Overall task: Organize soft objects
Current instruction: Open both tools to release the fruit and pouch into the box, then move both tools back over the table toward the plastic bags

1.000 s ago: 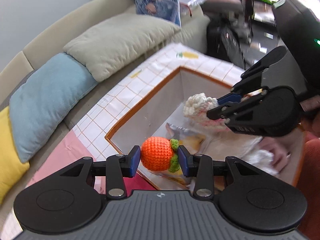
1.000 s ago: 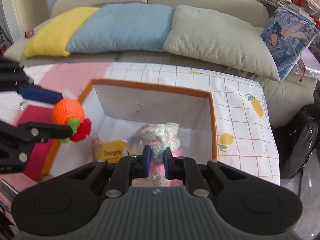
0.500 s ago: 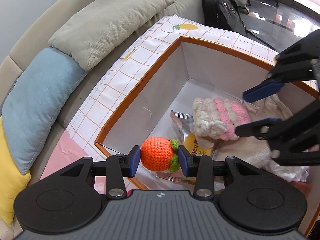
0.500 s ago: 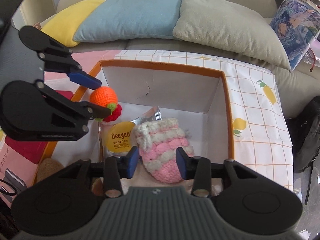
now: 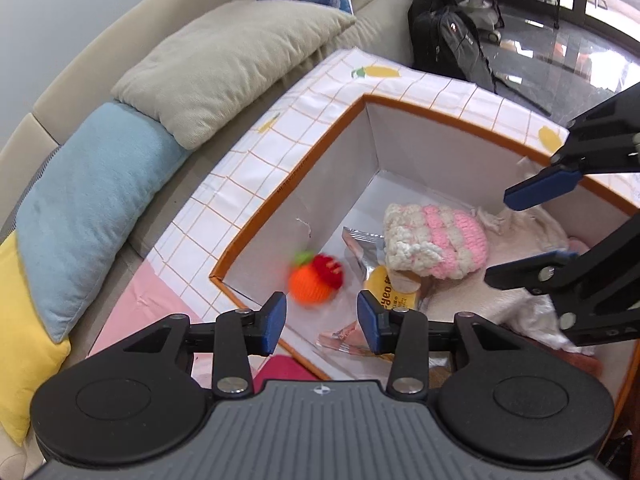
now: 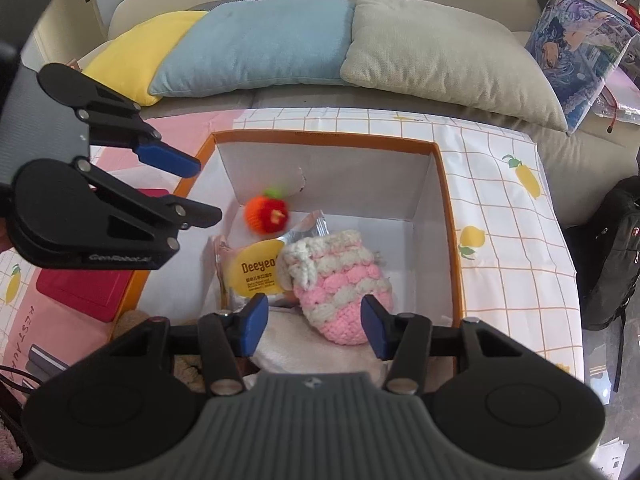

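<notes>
While both sets of jaws were opening, nothing sat between either pair. Left gripper (image 5: 322, 322) hung over the orange-rimmed box (image 5: 296, 184); the orange crocheted fruit (image 5: 314, 282), blurred, was just beyond its fingertips, clear of the pads. Right gripper (image 6: 314, 330) stood apart around the pink-and-white crocheted pouch (image 6: 340, 284), which rested inside the box beside a foil snack packet (image 6: 256, 272).

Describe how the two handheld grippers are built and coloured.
Both match: the left gripper and right gripper have black linkage arms with silver rivets, blue pads on the fingertips, round black side housings and a ribbed grey body. One side bears small white lettering.
</notes>
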The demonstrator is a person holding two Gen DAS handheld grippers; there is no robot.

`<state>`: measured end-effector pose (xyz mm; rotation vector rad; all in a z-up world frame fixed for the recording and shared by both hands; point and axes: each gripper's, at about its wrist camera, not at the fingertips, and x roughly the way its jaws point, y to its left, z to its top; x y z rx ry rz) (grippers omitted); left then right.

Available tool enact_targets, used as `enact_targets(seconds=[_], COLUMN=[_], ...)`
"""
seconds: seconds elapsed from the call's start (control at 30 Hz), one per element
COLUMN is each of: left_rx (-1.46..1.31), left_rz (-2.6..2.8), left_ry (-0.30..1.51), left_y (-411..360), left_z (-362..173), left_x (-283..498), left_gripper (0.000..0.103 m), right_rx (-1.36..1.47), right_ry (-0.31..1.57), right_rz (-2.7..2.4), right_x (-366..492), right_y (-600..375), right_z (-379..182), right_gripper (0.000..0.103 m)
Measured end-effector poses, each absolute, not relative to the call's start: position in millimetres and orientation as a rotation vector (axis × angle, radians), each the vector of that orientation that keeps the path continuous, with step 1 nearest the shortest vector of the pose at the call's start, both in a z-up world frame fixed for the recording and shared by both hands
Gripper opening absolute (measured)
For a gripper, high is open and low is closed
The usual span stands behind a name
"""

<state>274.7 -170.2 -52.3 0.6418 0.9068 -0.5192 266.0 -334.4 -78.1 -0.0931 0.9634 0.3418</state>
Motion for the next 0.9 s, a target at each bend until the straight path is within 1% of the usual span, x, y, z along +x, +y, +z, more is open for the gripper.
enact_targets(seconds=[0.27,0.37,0.53,0.73,0.9], left_rx=[0.535,0.476,0.383,0.267,0.185], left_rz=[-0.522,-0.514,-0.456,-0.328,-0.234], left_ry=[0.849,0.809,0.726,0.678,0.695], left_y=[-144.9,-129.6,-99.8,-56.4,-25.4], left_z=[-20.4,-9.6,4.5,4.5,-7.9], left_x=[234.5,214.0,175.6,134.0,106.5], left_gripper=[0.052,0.052,0.052,0.052,0.052], right_rx=[-0.087,-0.083,-0.025,0.034,0.108], right_ry=[0.953,0.927,0.866,0.814,0.852], right_rz=[0.325,0.322,0.316,0.338,0.364], right_x=[248.1,236.3,211.8,177.3,156.5], right_y=[-321.1,-313.2,-297.0,-266.5,-238.7], right_z=[-62.2,-51.9,-36.2,-34.8,-48.0], right_gripper=[0.062,0.063,0.069,0.073,0.073])
